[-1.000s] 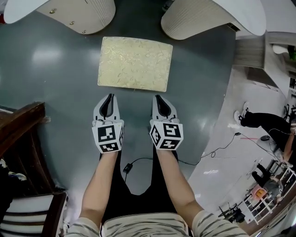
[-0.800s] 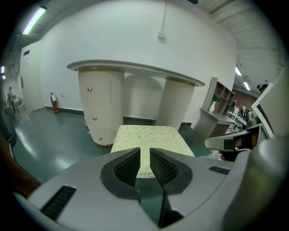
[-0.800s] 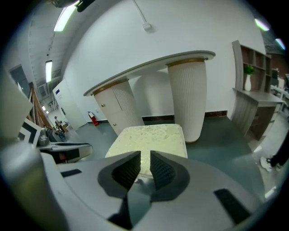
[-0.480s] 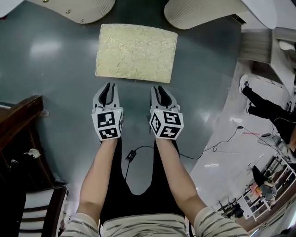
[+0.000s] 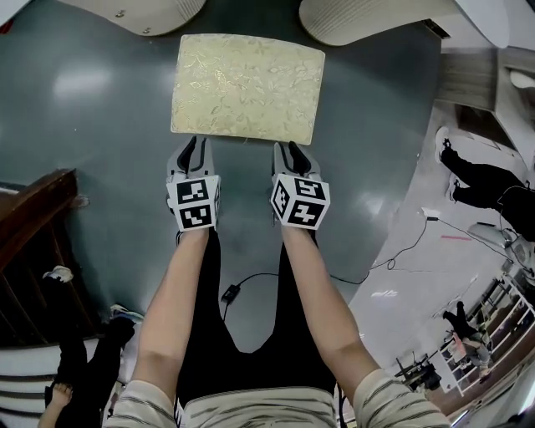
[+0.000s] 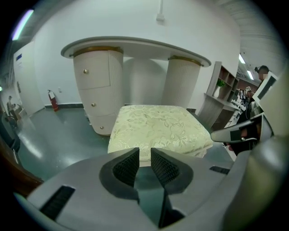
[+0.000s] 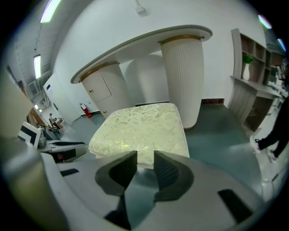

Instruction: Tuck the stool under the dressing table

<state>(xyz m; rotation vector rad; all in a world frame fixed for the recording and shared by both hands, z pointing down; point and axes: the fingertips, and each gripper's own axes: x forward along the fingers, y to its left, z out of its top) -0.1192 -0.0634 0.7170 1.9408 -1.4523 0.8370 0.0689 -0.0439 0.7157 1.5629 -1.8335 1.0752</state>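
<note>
A stool [image 5: 247,84] with a cream floral cushion stands on the grey-green floor, just in front of the white dressing table [image 5: 368,21] with its two ribbed pedestals. My left gripper [image 5: 192,150] hovers at the left part of the cushion's near edge, jaws open with a narrow gap and nothing between them. At the right part of that edge is my right gripper [image 5: 291,153], its jaws opening and empty. The left gripper view shows the stool [image 6: 158,128] beyond the left gripper [image 6: 144,153]. Likewise, the right gripper view has the stool [image 7: 140,131] ahead of the right gripper [image 7: 145,157].
Dark wooden furniture [image 5: 33,242] stands at the left. A black cable [image 5: 251,280] lies on the floor behind the grippers. People [image 5: 476,180] are at the right on a paler floor, another person [image 5: 75,368] at the lower left. Shelving [image 7: 253,90] lines the right wall.
Both grippers have sunk and come up to the near edge of the stool's cushion, which stood well ahead of them before.
</note>
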